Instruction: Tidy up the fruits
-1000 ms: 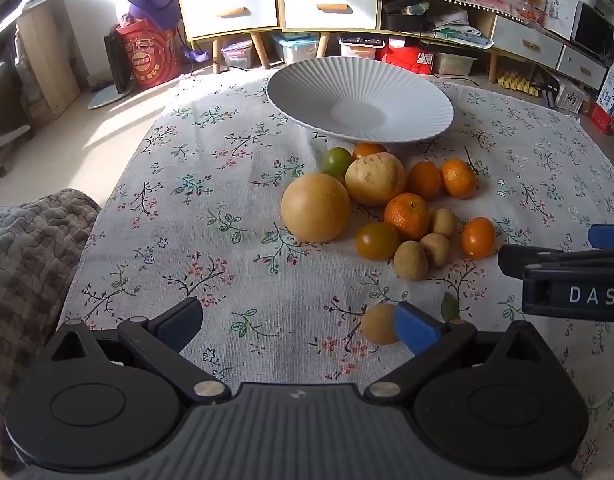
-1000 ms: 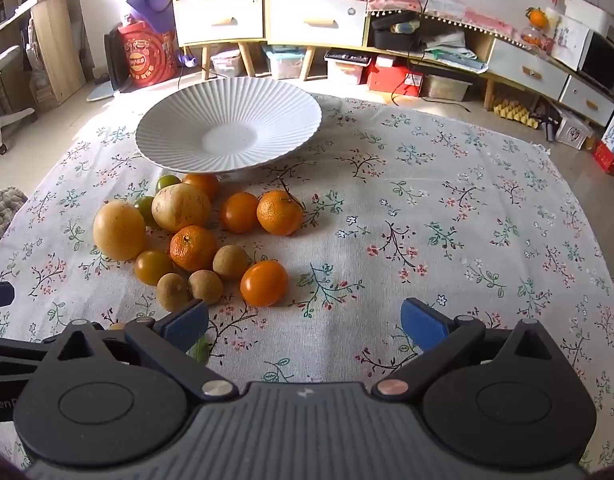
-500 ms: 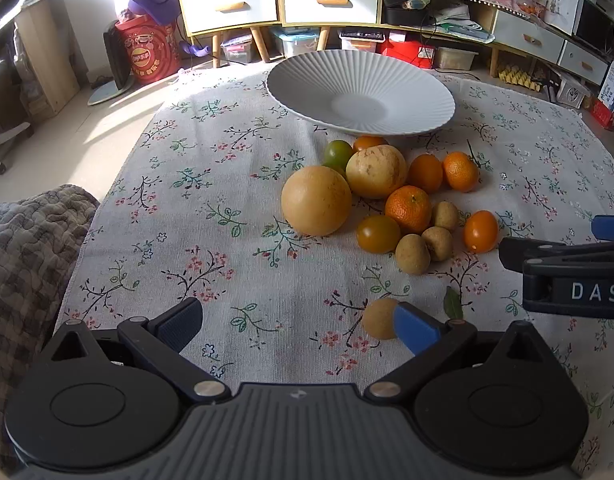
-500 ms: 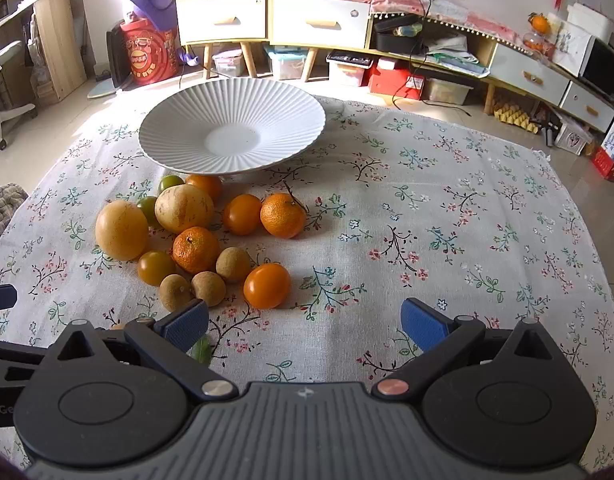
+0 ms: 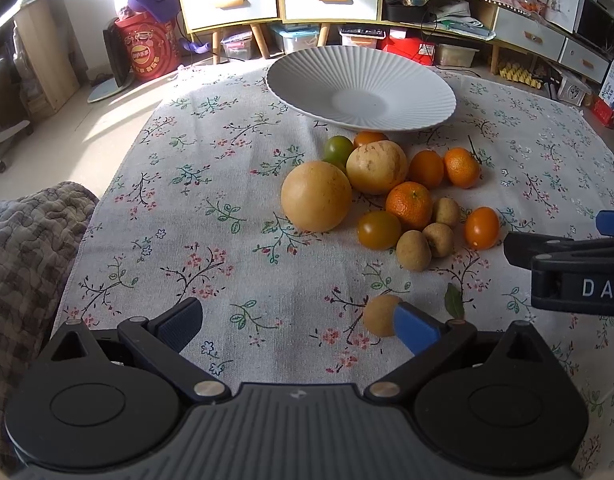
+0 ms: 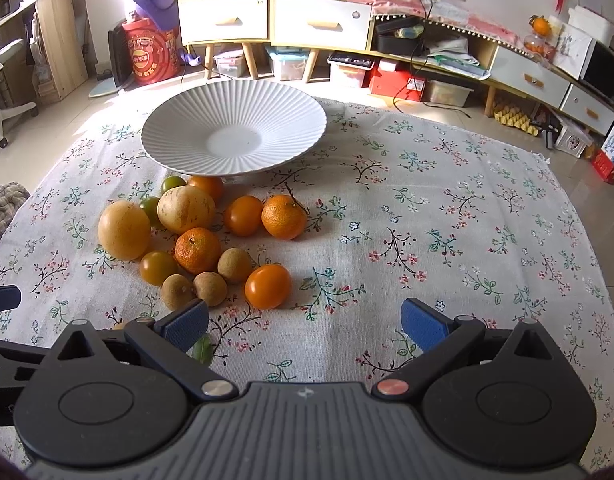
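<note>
Sunlit floor (image 6: 39, 152), drawered wooden cabinets (image 6: 267, 20)

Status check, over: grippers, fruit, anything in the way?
Left gripper and right gripper: jaws open, empty. Fruit pile beside empty ribbed plate. Nothing blocking.

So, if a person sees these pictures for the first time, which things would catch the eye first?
Probably the big white ribbed plate, lying empty at the far side of the flowered tablecloth. Next, the cluster of fruits just in front of it, oranges and small brown fruits around a large yellow one. Both open grippers, left and right, fill the near edge.
</note>
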A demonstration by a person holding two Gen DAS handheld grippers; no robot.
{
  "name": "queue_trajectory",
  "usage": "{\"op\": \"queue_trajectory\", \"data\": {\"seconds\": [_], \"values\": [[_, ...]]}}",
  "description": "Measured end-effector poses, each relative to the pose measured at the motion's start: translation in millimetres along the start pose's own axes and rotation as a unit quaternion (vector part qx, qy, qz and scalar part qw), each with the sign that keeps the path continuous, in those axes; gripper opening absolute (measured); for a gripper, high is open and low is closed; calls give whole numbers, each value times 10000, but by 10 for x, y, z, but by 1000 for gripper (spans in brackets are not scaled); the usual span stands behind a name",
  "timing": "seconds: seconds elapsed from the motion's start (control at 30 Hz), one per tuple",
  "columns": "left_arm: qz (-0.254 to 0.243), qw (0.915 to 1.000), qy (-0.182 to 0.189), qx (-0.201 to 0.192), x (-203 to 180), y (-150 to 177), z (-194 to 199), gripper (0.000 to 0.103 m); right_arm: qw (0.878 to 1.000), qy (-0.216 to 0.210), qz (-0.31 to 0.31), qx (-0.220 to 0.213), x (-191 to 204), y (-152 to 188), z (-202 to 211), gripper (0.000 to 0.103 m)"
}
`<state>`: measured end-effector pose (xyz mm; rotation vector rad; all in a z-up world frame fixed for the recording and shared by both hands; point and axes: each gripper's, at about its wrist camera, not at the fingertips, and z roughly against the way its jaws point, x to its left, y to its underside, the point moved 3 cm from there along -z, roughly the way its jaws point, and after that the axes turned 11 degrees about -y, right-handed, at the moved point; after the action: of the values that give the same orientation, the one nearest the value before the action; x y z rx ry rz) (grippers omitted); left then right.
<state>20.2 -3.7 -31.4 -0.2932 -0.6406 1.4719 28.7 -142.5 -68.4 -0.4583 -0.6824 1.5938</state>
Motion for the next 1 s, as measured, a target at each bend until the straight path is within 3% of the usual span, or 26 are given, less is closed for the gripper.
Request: {"op": "queue_trajectory", "data": {"seconds": [1.0], "values": [[-1,9999,88,-53,5,0,67,93,10000,-35,8,8,24,-35,-8,103]]}}
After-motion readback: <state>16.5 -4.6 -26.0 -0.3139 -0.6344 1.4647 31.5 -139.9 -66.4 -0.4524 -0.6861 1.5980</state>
